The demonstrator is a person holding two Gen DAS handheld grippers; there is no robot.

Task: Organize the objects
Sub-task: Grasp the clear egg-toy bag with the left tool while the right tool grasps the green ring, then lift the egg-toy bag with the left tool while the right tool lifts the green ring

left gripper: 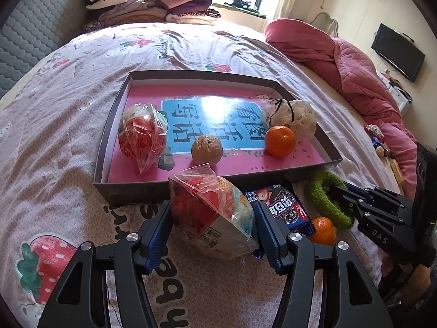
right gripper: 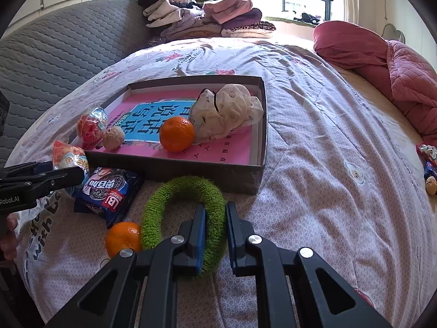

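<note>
Snack bag (left gripper: 213,213): crinkly clear wrap, red/white inside

Your right gripper (left gripper: 334,191) carries the letters "DAS" on its black body, and your left gripper (right gripper: 79,175) shows "Robot.AI" in white. In the box (left gripper: 109,125), large Chinese characters fill the blue panel of the pink book cover (left gripper: 191,120). Just in front of the box, the blue biscuit packet (right gripper: 109,191) bears white Chinese characters. The bedspread (right gripper: 41,218) reads "with".
</note>
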